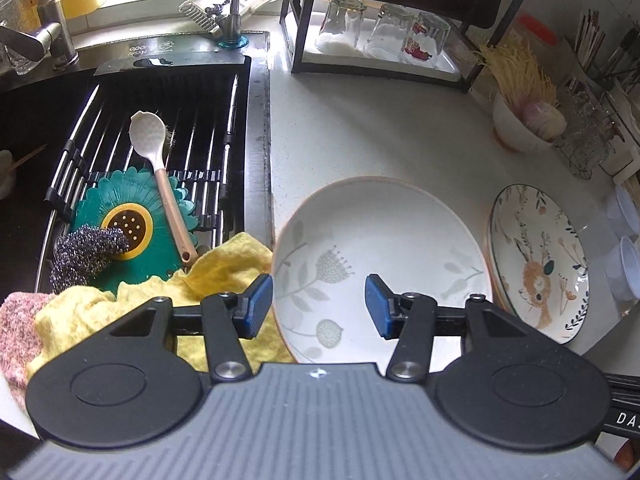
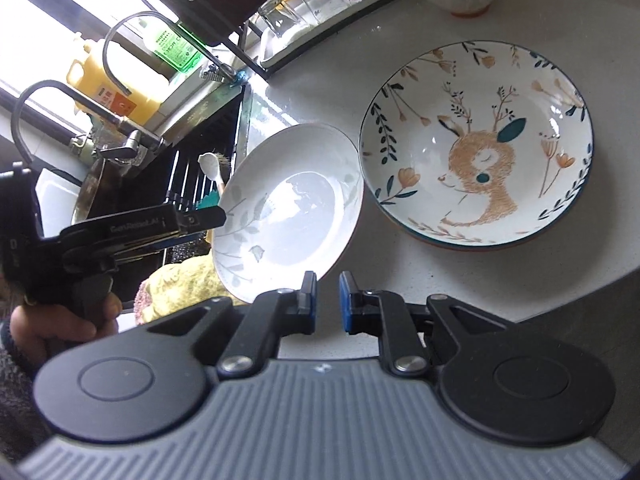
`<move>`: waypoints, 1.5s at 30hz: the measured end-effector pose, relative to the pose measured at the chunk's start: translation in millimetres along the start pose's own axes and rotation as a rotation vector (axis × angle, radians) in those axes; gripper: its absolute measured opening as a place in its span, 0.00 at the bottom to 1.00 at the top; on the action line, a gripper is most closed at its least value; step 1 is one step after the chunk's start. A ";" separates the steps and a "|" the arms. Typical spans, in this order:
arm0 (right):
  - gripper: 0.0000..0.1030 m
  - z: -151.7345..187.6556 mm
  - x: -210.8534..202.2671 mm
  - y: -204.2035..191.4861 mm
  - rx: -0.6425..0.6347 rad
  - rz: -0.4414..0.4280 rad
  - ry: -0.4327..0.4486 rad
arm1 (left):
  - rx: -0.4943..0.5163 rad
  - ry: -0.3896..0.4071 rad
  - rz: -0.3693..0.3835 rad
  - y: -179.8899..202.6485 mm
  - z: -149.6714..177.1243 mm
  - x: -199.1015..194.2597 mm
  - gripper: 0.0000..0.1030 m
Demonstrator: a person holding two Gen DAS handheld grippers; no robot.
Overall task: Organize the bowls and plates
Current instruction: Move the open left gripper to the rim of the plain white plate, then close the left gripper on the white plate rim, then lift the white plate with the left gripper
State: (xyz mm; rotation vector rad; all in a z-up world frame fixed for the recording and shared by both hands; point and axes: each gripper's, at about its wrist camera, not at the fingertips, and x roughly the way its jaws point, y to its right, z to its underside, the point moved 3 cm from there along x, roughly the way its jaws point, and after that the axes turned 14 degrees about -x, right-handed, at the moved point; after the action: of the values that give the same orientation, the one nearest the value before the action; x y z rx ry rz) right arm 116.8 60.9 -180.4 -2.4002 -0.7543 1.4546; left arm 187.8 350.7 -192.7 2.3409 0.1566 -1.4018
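Left gripper (image 1: pixel 320 306) is held with jaws apart and empty above the near rim of the white leaf-print plate (image 1: pixel 380 256), which sits on the counter (image 1: pixel 360 140) at its sink-side edge. Right gripper (image 2: pixel 328 300) is seen with jaws nearly together, nothing clamped, that plate just beyond its tips. Two plates are counted: white one plus deer-print plate (image 2: pixel 476 144) beside it; three upturned glasses (image 1: pixel 384 28) at the back.

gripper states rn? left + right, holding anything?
Left gripper: open, empty, above the white plate.
Right gripper: nearly shut, small gap between the pads, holding nothing.
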 end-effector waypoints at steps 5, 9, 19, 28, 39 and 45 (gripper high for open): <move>0.17 -8.4 15.4 1.2 0.077 0.023 -0.001 | 0.033 -0.031 0.019 -10.1 -19.6 20.3 0.55; 0.52 -13.0 21.0 1.4 0.117 0.041 0.022 | 0.062 -0.059 0.033 -12.6 -31.2 36.2 0.55; 0.45 -18.3 46.0 9.9 0.169 0.105 0.009 | 0.097 -0.102 0.074 -12.4 -48.8 67.1 0.35; 0.21 -24.3 58.5 13.4 0.207 0.129 0.028 | 0.088 -0.136 0.140 -9.7 -56.5 76.0 0.21; 0.20 -34.3 59.5 2.7 0.128 0.145 0.032 | 0.070 -0.137 0.177 -19.8 -64.6 68.3 0.18; 0.20 -49.6 50.2 -3.6 0.108 0.147 0.075 | 0.059 -0.100 0.198 -20.2 -74.5 47.8 0.15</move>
State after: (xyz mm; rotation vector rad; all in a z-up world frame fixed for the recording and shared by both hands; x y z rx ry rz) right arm 177.9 94.2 -193.0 -2.4564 -0.4786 1.4095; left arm 266.2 393.4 -209.0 2.2559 -0.1435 -1.4383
